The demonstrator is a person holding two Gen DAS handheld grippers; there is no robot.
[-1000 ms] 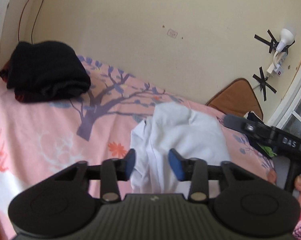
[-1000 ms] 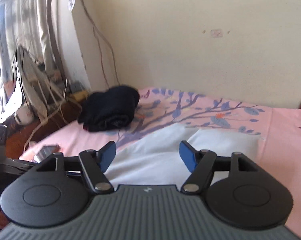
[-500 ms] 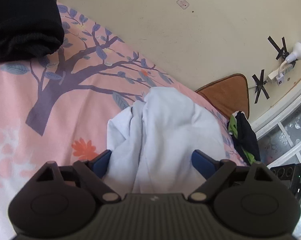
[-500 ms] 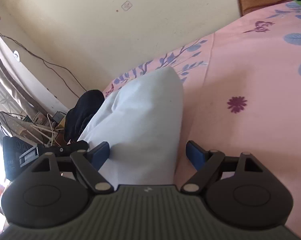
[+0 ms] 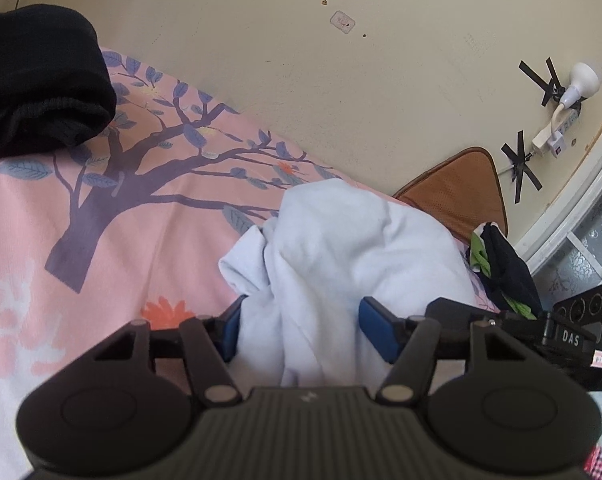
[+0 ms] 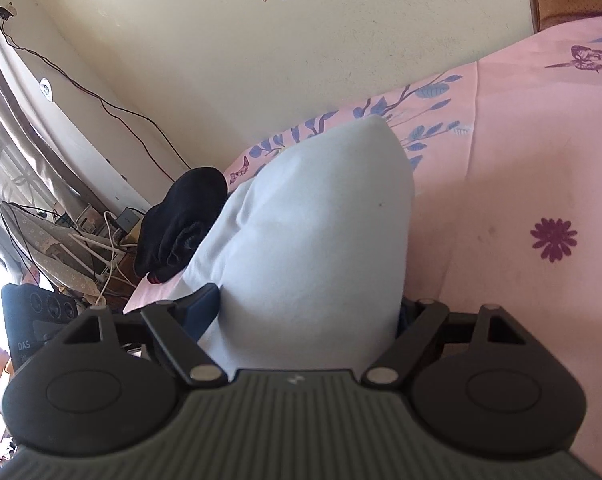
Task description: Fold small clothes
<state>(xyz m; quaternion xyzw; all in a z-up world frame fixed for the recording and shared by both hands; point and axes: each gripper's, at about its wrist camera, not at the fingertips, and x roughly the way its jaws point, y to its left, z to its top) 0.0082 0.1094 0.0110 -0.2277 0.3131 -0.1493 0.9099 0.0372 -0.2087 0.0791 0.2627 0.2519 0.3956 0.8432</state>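
In the left wrist view, the black folded clothes (image 5: 37,80) at the upper left are cut off by the frame edge, so their full shape stays unknown — a thick, soft knit heap with a rolled lower edge. They rest on the pink bedsheet (image 5: 101,248), a smooth cotton printed with a dark tree, blue leaves and an orange flower. At centre, the pale blue garment (image 5: 341,248) lies crumpled on the sheet in soft folds, its near end hidden behind the left gripper (image 5: 301,330). The jaws are closing with the cloth bunched between the blue pads (image 5: 375,334); the left pad is half buried in the folds, and they do not look pressed tight yet. At right, a brown mesh cushion (image 5: 457,196) leans on the cream wall, and dark clothing with green trim (image 5: 501,268) lies partly behind the other tool.

In the right wrist view, a cluttered corner at far left is too blurred to read. The black heap (image 6: 177,224) is half hidden by the pale garment (image 6: 313,240), which rises as a smooth, rounded peak. The right gripper (image 6: 305,320) stands wide around its base; the right pad is hidden by cloth, so whether it grips I cannot tell. The pink sheet (image 6: 521,160) fills the right — butterfly and purple flower prints.
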